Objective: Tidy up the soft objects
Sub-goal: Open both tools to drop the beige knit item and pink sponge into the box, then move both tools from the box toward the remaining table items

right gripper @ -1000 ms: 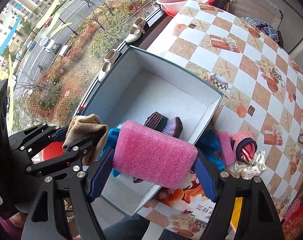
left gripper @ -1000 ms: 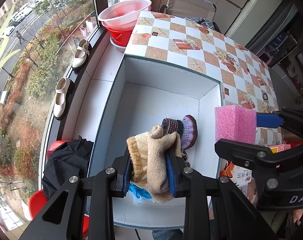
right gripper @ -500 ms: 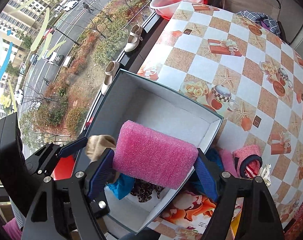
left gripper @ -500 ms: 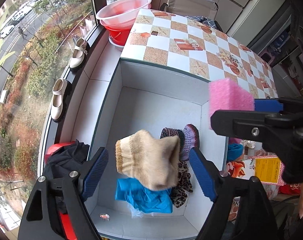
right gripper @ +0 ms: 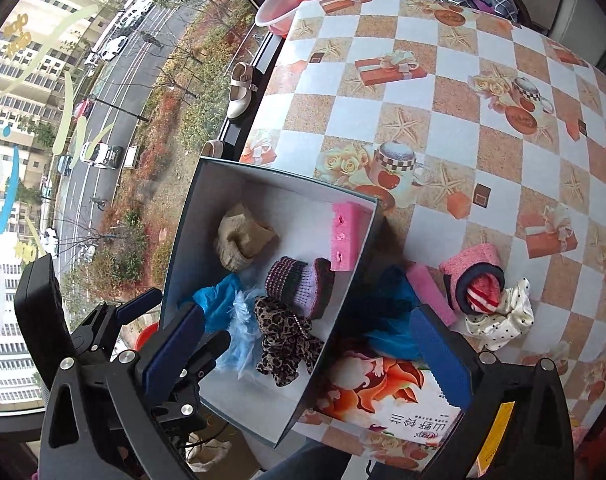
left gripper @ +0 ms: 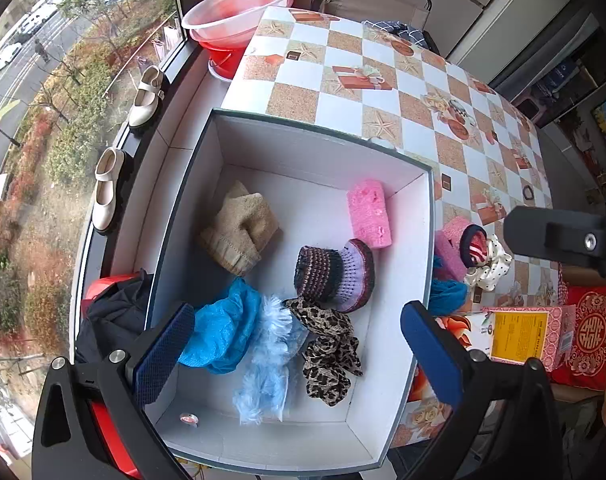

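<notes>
Tan sock (left gripper: 239,232) and pink sponge (left gripper: 369,214) loose inside white box (left gripper: 417,240).

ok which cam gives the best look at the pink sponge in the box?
Left wrist view: the pink sponge shows its whole broad face, lying against the box wall. In the right wrist view the sponge is partly cut off by the box's near wall.

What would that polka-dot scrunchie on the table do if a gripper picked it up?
The scrunchie would probably go floppy: its satin-looking fabric lies in loose ruffles. The sheen suggests it may be slippery between the pads. It looks light, and since it rests against the rolled sock beside it, pulling it away might nudge that too.
</notes>
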Motion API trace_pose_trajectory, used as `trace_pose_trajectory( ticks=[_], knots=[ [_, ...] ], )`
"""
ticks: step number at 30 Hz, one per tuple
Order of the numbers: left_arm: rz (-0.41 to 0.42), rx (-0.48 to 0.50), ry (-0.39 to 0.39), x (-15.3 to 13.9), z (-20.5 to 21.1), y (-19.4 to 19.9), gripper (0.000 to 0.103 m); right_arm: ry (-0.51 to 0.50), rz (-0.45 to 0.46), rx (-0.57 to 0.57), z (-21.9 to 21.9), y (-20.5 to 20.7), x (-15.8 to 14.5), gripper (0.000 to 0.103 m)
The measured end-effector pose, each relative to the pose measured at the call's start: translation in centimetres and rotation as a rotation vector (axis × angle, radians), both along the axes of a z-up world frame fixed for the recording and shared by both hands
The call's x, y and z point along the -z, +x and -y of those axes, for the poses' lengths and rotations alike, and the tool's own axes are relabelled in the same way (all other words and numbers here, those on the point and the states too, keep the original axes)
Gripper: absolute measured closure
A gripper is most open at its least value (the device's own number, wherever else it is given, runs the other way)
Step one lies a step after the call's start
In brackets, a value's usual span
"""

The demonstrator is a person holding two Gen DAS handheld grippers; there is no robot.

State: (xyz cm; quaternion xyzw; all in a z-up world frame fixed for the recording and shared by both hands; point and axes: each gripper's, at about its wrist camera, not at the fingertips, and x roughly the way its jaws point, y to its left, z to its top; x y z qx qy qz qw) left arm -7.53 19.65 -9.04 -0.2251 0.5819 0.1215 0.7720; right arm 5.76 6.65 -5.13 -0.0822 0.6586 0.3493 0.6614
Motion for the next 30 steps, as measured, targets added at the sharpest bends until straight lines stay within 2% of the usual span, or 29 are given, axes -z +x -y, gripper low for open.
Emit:
trace_pose_trajectory(
  ticks=[12, 19, 22, 26, 30],
  knots=[
    [0.026, 0.059, 0.017, -3.1, 3.6, 1.6, 0.000, 0.065, 0.002, 0.092, 6.7, 1.2, -3.7, 0.000],
    [0.036, 0.197, 0.018, -4.6, 8.8, 4.7, 0.000, -0.019, 0.038, 0.164, 13.8, 2.9, -5.4, 0.000],
    [0.021, 0.259, 0.015, -4.2, 11.5, 6.3, 0.000, -0.096, 0.047, 0.205, 17.3, 4.3, -4.4, 0.000],
    [-0.006, 0.301, 0.007, -3.2, 14.3, 7.9, 0.000, -0.173, 0.005, 0.264, 21.2, 6.3, -1.3, 0.000],
    [-0.026, 0.304, 0.004, -2.3, 15.5, 8.3, 0.000, -0.226, -0.049, 0.225, 21.7, 7.8, 2.2, 0.000]
  ],
)
